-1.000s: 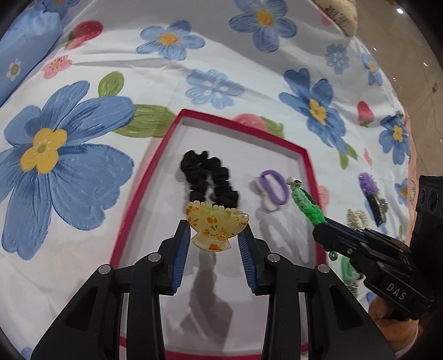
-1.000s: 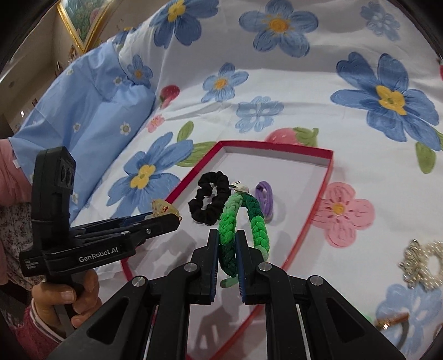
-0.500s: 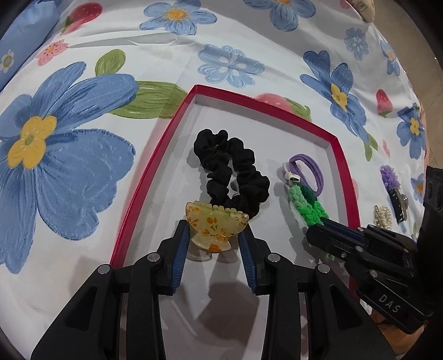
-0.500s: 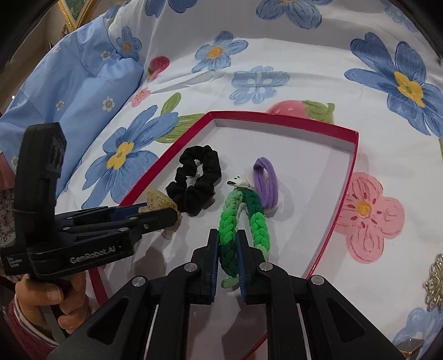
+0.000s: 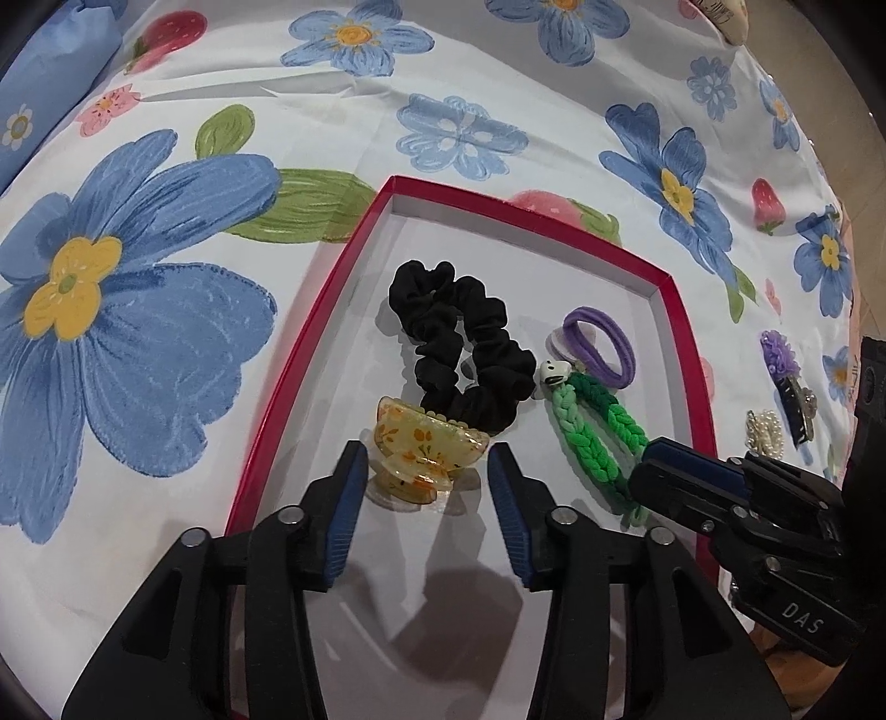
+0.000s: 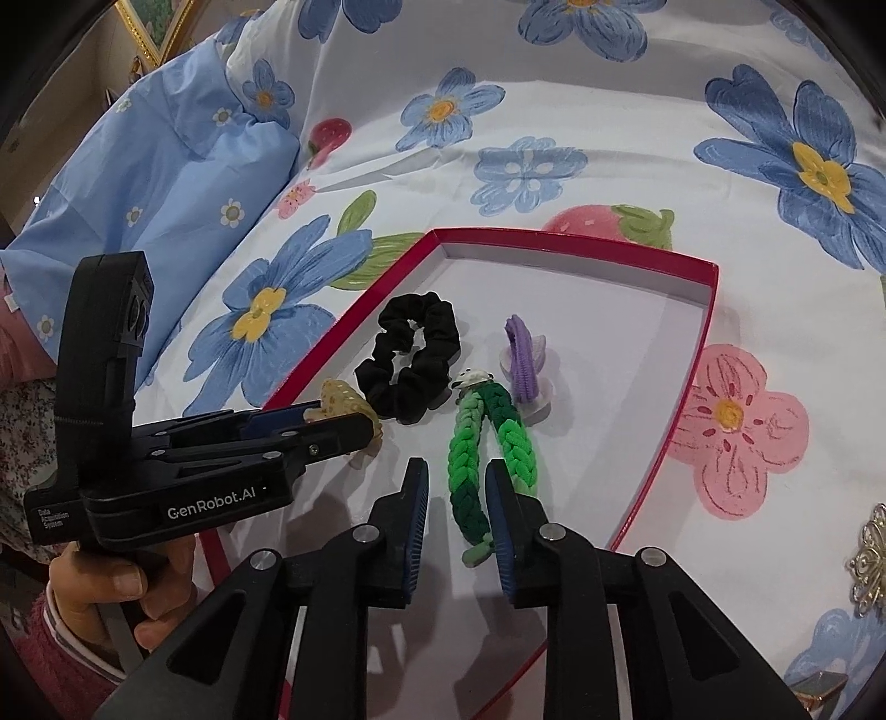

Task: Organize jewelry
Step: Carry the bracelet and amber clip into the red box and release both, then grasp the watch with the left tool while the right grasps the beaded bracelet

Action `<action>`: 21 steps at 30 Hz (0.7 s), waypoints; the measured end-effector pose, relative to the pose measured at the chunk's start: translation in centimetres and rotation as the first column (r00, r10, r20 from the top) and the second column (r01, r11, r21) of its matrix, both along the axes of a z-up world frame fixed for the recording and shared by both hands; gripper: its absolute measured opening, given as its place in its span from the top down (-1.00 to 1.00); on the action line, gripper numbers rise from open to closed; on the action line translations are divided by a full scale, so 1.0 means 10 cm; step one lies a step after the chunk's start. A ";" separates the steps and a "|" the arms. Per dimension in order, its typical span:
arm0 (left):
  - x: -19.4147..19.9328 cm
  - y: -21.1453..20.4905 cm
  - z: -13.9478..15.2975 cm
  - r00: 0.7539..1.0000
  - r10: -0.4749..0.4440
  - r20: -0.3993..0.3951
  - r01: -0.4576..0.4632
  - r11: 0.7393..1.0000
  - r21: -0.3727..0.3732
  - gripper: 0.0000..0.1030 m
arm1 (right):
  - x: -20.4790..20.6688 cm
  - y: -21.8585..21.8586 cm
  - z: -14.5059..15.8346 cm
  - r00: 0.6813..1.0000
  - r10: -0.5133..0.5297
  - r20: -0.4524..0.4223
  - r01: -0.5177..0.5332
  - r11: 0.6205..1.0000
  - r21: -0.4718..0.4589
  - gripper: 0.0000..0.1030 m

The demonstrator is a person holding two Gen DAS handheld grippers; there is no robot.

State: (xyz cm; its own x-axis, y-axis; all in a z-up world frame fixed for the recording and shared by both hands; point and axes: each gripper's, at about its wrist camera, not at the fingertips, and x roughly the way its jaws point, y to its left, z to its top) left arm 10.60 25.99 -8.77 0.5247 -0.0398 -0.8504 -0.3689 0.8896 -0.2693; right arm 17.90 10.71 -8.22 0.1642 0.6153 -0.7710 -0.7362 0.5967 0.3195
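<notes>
Both loads have been released: the left gripper (image 5: 426, 487) is spread around the yellow claw clip (image 5: 426, 451), the right gripper (image 6: 457, 498) around the green braided band (image 6: 487, 448), near the red tray (image 6: 692, 399) front edge.

Floral bedsheet (image 5: 498, 83); blue floral pillow (image 6: 166, 155); gilt picture frame (image 6: 152, 25)

Left gripper (image 6: 354, 429) reads "GenRobot.AI"; right gripper (image 5: 653, 471), seemingly "DAS".
</notes>
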 end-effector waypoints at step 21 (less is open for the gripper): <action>-0.42 -0.59 0.64 0.989 -0.030 0.144 0.037 0.998 -0.044 -0.22 | -0.26 -1.28 0.58 0.979 -0.199 0.036 0.192 0.971 0.139 0.15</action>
State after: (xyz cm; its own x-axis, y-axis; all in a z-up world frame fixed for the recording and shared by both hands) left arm 6.39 20.08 -2.32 0.6390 -0.0972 -0.7630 -0.2933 0.8862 -0.3586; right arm 15.28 -2.08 -2.43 0.3272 0.6647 -0.6717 -0.6260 0.6849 0.3729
